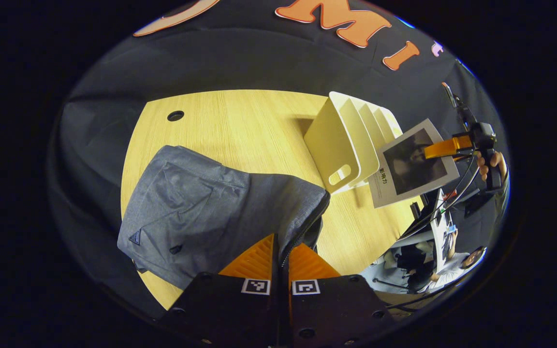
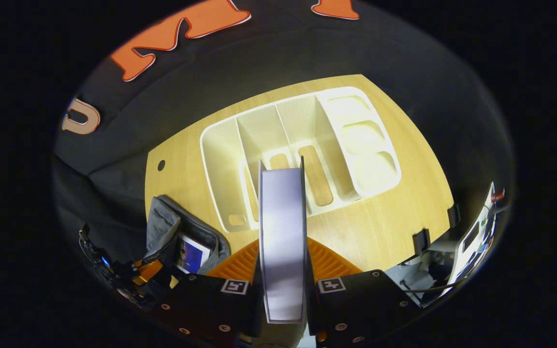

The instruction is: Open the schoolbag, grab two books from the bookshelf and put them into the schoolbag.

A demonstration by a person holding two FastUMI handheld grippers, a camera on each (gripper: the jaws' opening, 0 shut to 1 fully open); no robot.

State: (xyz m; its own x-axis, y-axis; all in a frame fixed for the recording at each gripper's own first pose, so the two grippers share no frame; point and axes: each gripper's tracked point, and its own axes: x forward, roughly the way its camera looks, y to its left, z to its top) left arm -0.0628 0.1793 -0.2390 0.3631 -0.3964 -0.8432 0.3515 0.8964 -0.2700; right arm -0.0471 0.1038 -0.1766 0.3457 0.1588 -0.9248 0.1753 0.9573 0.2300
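Note:
The grey schoolbag (image 1: 196,208) lies on the wooden table (image 1: 240,125). My left gripper (image 1: 281,253) is shut on the zipper edge of its opening, holding that edge up. The cream bookshelf (image 1: 351,140) stands just beyond the bag. In the right gripper view my right gripper (image 2: 282,241) is shut on a white-edged book (image 2: 282,217), held upright above the table in front of the bookshelf (image 2: 298,140), whose slots look empty. That same book (image 1: 416,164), with a dark cover, hangs to the right of the shelf. The schoolbag (image 2: 167,227) gapes open with another book (image 2: 192,253) inside.
A round cable hole (image 1: 175,115) sits near the table's far left corner. Cables, a stand and a seated person (image 1: 452,270) are off the table's right side. Black clamps (image 2: 421,239) and equipment (image 2: 472,237) line the table's right edge.

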